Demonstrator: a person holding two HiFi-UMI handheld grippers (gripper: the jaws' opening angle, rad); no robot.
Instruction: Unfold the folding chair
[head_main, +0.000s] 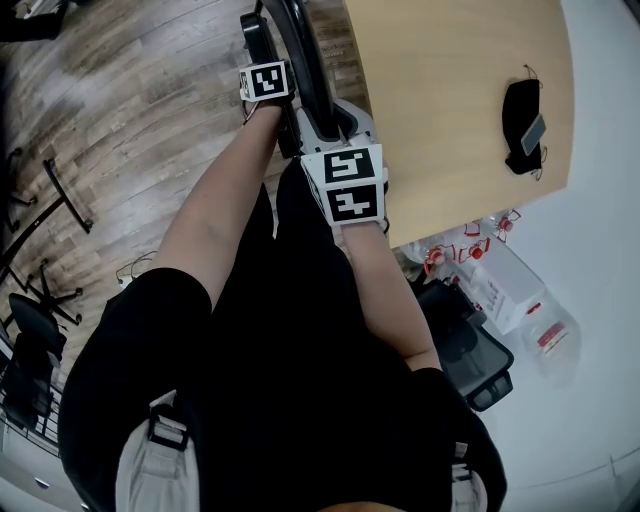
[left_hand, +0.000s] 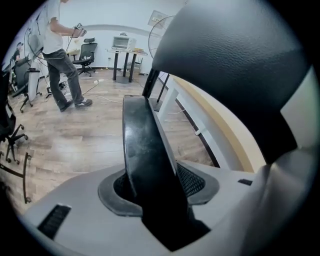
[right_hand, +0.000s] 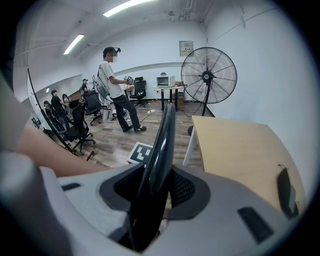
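While clenched on one folding chair (left_hand: 144, 142), fingers (right_hand: 212, 210) of two grippers: left gripper (left_hand: 156, 192), right gripper (right_hand: 154, 194).

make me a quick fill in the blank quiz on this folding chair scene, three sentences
1. The left claw and the right claw are each ____ on a black part of the folding chair.
2. Next to the chair is a table whose pale top is made of ____.
3. In the right gripper view, the tall round thing standing on the floor past the table's far end is a ____.

Missing words: shut; wood; fan
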